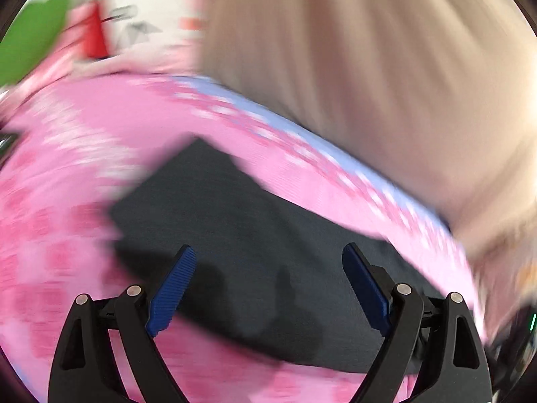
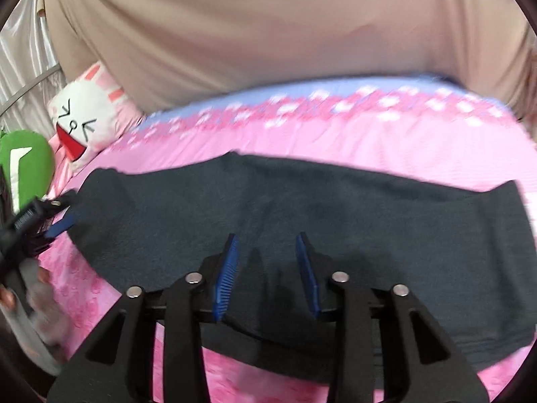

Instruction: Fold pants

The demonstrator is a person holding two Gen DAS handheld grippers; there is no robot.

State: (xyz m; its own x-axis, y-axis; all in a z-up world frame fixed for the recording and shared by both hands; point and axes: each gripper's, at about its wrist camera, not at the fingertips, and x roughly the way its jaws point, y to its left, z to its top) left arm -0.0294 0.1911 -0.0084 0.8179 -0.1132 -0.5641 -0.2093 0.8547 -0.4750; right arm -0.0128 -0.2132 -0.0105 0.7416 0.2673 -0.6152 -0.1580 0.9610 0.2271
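Pants (image 2: 268,208) lying flat across pink bed (image 2: 335,137), already folded into dark band. Left tongs (image 1: 268,275) hovering wide, empty. Right tongs (image 2: 266,268) hanging part-open over cloth, gripping nothing. Fabric looking soft, limp, light; best pinching at end edges.

A bedroom – pink bedsheet (image 2: 335,141), plush pillows (image 2: 85,117) beside it

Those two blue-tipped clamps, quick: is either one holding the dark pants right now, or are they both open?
Left gripper: open, jaws wide apart, nothing gripped, above the dark pants.
Right gripper: open, nothing visibly between its pads, just over the pants.
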